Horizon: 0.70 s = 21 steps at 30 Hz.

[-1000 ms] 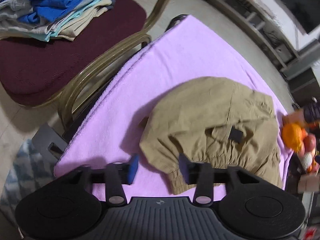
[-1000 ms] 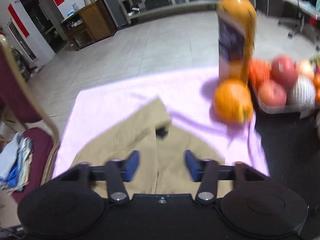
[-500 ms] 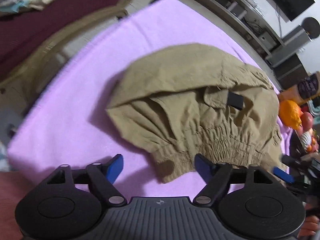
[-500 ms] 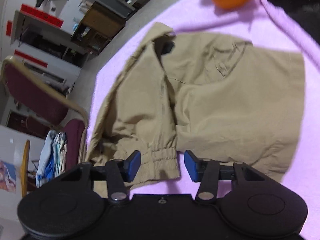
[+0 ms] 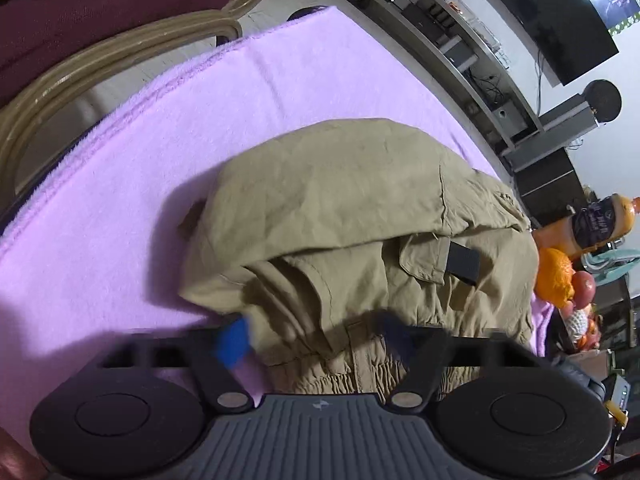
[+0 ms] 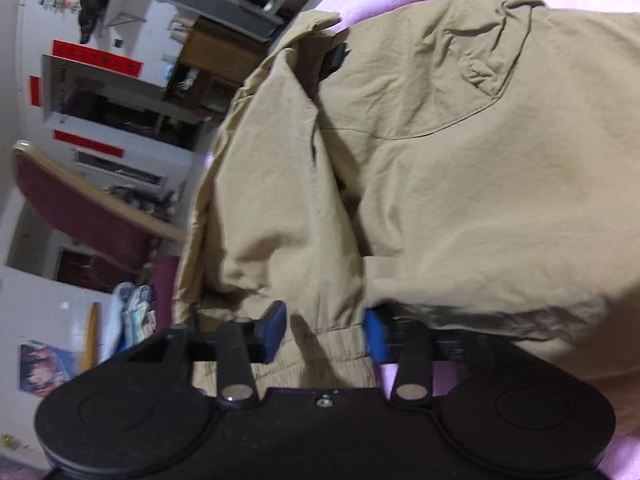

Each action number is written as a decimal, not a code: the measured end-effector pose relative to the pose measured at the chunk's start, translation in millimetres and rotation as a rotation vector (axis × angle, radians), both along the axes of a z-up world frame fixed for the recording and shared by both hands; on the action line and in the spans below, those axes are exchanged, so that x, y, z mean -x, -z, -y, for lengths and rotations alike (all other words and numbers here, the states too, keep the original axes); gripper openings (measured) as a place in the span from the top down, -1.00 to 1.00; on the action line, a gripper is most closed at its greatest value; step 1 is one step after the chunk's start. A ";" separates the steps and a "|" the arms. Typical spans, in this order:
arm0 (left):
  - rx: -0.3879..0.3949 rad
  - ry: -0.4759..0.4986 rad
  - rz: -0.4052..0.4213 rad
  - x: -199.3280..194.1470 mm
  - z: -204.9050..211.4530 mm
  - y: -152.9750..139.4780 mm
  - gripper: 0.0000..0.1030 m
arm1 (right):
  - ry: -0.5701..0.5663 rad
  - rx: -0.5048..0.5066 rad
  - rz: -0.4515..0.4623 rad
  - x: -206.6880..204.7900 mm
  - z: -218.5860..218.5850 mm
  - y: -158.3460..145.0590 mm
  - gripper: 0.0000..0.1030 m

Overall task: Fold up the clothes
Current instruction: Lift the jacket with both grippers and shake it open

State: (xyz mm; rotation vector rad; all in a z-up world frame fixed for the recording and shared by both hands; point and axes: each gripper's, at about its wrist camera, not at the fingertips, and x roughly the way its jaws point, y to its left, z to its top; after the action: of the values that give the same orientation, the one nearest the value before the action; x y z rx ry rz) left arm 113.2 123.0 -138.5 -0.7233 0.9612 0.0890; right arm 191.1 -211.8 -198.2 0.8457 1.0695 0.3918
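Both grippers' jaws wide apart: left gripper [image 5: 316,336] & right gripper [image 6: 325,332] straddle khaki pants [image 6: 460,168] waistband, ungripped.

A home living room: a TV [image 5: 560,12] over a media shelf [image 5: 452,40], a cushioned chair [image 5: 100,12], fruit [image 5: 554,278], red door banners [image 6: 96,56].

Khaki trousers [image 5: 360,208], partly folded

They lie crumpled on a lilac towel [image 5: 160,140], one part doubled over the other, with an elastic cuff [image 6: 332,344] and a black tab [image 5: 463,264] showing.
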 end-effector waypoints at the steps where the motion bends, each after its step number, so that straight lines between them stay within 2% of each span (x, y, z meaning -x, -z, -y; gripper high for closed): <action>1: -0.005 0.001 -0.011 -0.4 0.7 -2.4 0.82 | 0.000 0.043 -0.003 0.7 -1.9 -2.8 0.72; 4: -0.022 0.004 0.022 9.9 0.6 -24.4 0.88 | 0.020 0.048 0.014 10.2 5.3 -18.5 0.78; 7: 0.006 0.027 0.075 22.3 -3.9 -44.7 0.87 | 0.027 0.056 0.026 20.3 20.2 -33.9 0.79; 10: -0.012 0.047 0.033 23.1 5.5 -35.5 0.80 | 0.035 0.064 0.038 30.4 35.1 -49.4 0.79; 12: -0.032 0.059 -0.010 21.9 14.0 -25.0 0.67 | 0.040 0.068 0.044 36.8 44.6 -58.6 0.79; 14: -0.052 0.071 -0.053 20.6 22.6 -14.5 0.14 | 0.045 0.059 0.002 37.0 43.2 -41.0 0.78; 16: -0.040 0.073 -0.078 22.7 24.9 -4.8 -0.02 | 0.055 0.026 -0.019 38.3 45.8 -26.2 0.73; 18: -0.030 0.053 -0.062 24.2 22.2 -1.8 -0.20 | 0.052 -0.026 -0.019 39.2 50.9 -14.6 0.63; 19: -0.042 0.042 -0.042 23.7 21.5 -2.8 -0.30 | 0.037 -0.045 -0.021 38.4 52.5 -9.4 0.53; 20: -0.051 0.036 -0.023 22.5 21.2 -3.2 -0.38 | 0.023 -0.068 -0.023 40.1 53.6 -4.8 0.32; 21: -0.057 0.036 -0.004 20.4 21.6 -2.9 -0.40 | 0.013 -0.097 -0.018 40.1 53.6 -1.4 0.23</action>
State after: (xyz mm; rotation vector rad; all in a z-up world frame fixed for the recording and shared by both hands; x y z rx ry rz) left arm 92.8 101.3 -135.6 -0.6531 0.9711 0.0860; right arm 151.1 -265.5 -196.8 0.9438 1.0676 0.4283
